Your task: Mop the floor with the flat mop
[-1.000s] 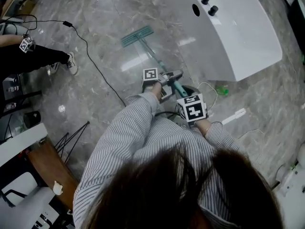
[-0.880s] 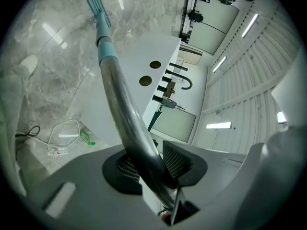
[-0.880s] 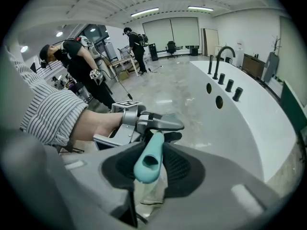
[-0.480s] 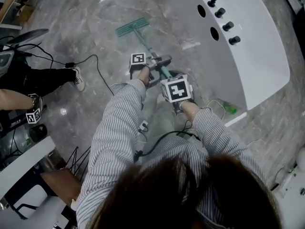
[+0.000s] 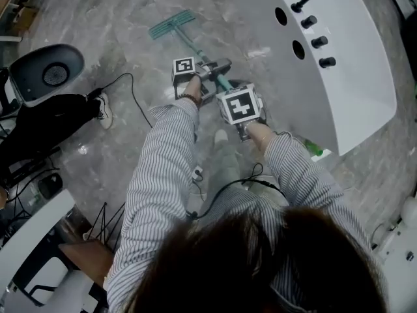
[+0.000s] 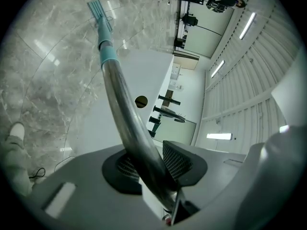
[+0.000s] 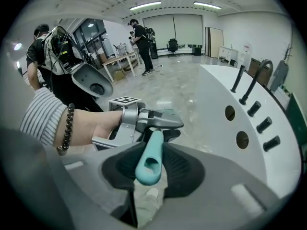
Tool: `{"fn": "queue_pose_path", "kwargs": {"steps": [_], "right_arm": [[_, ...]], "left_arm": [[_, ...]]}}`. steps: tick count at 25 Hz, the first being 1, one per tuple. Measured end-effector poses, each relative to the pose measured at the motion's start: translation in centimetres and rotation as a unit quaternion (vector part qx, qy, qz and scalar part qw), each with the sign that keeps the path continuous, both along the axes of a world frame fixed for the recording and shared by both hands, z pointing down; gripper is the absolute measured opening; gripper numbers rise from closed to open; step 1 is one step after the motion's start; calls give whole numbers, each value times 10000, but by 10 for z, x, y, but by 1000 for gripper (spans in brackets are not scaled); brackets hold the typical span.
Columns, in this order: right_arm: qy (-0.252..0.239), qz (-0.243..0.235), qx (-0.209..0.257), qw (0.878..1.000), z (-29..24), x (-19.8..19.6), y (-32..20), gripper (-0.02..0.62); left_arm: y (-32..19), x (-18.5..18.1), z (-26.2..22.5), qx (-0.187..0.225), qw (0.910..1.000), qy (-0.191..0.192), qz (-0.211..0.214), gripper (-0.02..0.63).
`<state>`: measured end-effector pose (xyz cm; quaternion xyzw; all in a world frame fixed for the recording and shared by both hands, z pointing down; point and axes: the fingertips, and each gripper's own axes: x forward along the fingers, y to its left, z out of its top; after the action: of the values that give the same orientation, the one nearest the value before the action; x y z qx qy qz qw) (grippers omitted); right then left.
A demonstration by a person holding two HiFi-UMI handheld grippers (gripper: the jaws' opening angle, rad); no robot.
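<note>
The flat mop's teal head [image 5: 171, 24] lies flat on the grey marble floor ahead of me, its pole [image 5: 190, 46] slanting back toward my hands. My left gripper [image 5: 210, 77] is shut on the metal part of the pole [image 6: 125, 114], lower down; the mop head [image 6: 98, 10] shows at the pole's far end. My right gripper [image 5: 236, 117] is shut on the teal end grip [image 7: 150, 158] at the top of the pole, just behind the left gripper [image 7: 152, 121].
A white curved counter [image 5: 339, 77] with black taps and holes runs along the right. A person in black [image 5: 45, 119] stands at the left beside a grey round seat [image 5: 47, 74]. A black cable [image 5: 133, 96] trails across the floor. A chair and stand sit lower left.
The mop head has slid leftward and farther away over the floor, and both grippers have moved up and left with the pole. The person at the left has shifted.
</note>
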<state>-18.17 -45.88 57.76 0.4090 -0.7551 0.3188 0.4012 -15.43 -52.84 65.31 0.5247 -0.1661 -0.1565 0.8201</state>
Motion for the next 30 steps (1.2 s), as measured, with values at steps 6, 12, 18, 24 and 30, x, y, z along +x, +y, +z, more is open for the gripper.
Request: {"fn": "queue_pose_path", "kwargs": {"steps": [6, 12, 18, 24, 30], "right_arm": [[105, -53, -128, 9998, 12, 3, 12, 110], [56, -120, -246, 9996, 12, 0, 36, 110], [140, -169, -214, 9995, 10, 21, 68, 110], [71, -132, -213, 9997, 14, 52, 96, 110], [33, -225, -102, 9997, 8, 106, 198, 112]], "left_arm": [[5, 0, 16, 107, 9998, -8, -151, 114], [24, 2, 11, 76, 9997, 63, -212, 112], [59, 19, 6, 139, 9997, 0, -187, 112], [86, 49, 9, 87, 9997, 58, -238, 112], [185, 103, 0, 135, 9988, 222, -415, 112]]}}
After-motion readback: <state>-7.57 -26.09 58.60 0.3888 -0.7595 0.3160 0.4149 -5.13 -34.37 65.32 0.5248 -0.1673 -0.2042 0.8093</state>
